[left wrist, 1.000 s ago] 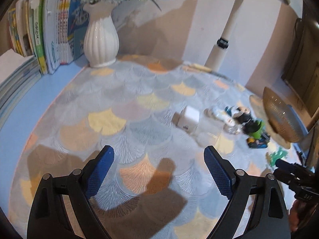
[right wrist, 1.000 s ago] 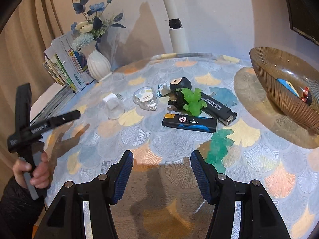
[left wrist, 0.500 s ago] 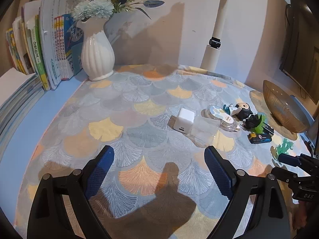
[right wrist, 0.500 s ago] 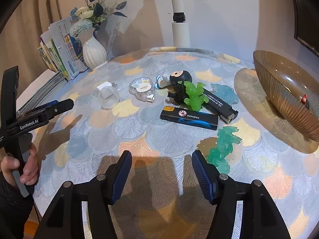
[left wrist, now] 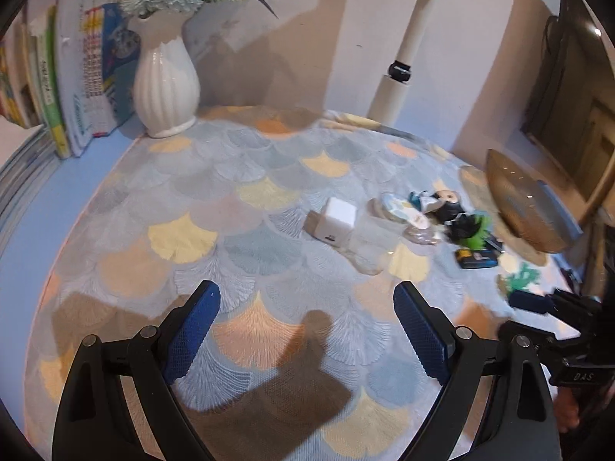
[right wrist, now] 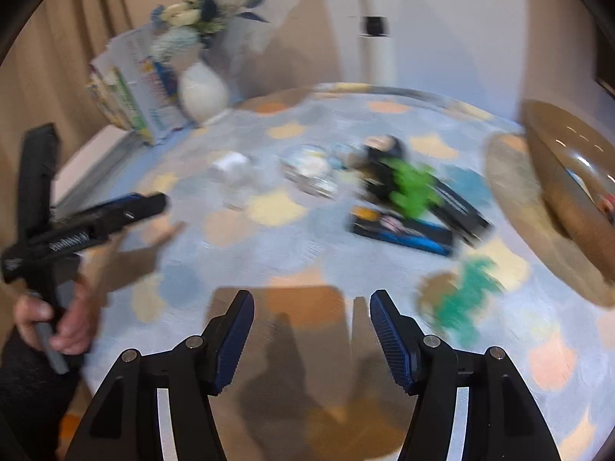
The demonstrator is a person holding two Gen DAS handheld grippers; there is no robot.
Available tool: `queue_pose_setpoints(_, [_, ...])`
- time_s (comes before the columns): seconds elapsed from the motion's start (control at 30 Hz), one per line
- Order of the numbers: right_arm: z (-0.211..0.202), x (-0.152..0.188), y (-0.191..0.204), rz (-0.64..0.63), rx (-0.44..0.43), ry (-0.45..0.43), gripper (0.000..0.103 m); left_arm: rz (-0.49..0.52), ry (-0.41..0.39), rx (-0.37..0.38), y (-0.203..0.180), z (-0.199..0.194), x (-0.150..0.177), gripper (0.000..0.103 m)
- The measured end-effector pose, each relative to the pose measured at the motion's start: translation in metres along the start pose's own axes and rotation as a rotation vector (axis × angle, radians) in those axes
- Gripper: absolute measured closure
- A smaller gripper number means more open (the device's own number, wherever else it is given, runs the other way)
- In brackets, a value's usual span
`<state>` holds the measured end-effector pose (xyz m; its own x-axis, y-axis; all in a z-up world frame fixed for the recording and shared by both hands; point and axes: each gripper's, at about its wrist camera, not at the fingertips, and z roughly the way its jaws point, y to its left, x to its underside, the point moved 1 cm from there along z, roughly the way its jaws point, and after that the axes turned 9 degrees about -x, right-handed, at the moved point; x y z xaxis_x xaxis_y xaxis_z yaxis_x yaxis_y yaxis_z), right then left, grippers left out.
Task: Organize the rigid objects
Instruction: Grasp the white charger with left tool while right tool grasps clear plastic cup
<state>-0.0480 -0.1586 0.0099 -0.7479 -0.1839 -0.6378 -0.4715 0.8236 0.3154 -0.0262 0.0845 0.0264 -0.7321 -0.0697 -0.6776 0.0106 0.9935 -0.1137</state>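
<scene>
**Both grippers poised, nothing picked yet**

Left hand-held gripper hangs spread wide over bare cloth, lower centre of the left view; right hand-held gripper also spread, nothing btwn its jaws. The clutter sits mid-right on the counter: white cube, lighters, green toy, teal toy. Bowl at right edge. Judged step: approach. Next move calls for centring the jaws on one item, prob. the nearest toy.

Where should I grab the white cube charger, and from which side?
Judging by its shape, grip the white cube charger across two opposite flat side faces, coming down from above. It rests upright on the tablecloth; the clear item beside it crowds one side, so use the free faces.
</scene>
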Motion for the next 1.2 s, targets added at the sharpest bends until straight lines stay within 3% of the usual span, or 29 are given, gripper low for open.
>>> queue_pose_setpoints(0.17, [0.028, -0.041, 0.035, -0.117, -0.033, 0.013, 0.042, 0.033, -0.014, -0.012, 0.006, -0.006, -0.023, 0.012])
queue_pose_setpoints(0.37, [0.077, -0.071, 0.05, -0.186, -0.015, 0.031, 0.042, -0.064, -0.04, -0.025, 0.028, -0.001, -0.042, 0.012])
queue_pose_setpoints(0.6, [0.107, -0.086, 0.048, -0.25, -0.027, 0.061, 0.042, 0.006, -0.006, 0.013, 0.015, 0.019, -0.048, 0.021])
queue_pose_setpoints(0.67, [0.112, -0.088, 0.042, -0.232, -0.043, 0.054, 0.055, 0.018, 0.016, 0.04, 0.011, 0.028, -0.049, 0.021])
queue_pose_setpoints(0.73, [0.113, -0.088, 0.038, -0.23, -0.064, 0.059, 0.062, 0.021, 0.04, 0.066, 0.009, 0.037, -0.05, 0.021])
queue_pose_setpoints(0.97, [0.101, -0.082, 0.025, -0.186, -0.121, 0.046, 0.064, 0.028, 0.116, 0.181, -0.004, 0.057, -0.05, 0.022])
queue_pose_setpoints(1.1, [0.067, -0.067, 0.015, -0.146, -0.105, 0.002, 0.064, 0.067, 0.149, 0.159, -0.028, 0.073, -0.044, 0.022])
queue_pose_setpoints(1.2, [0.039, -0.047, 0.009, -0.116, -0.096, -0.019, 0.063, 0.097, 0.146, 0.092, -0.041, 0.084, -0.045, 0.045])
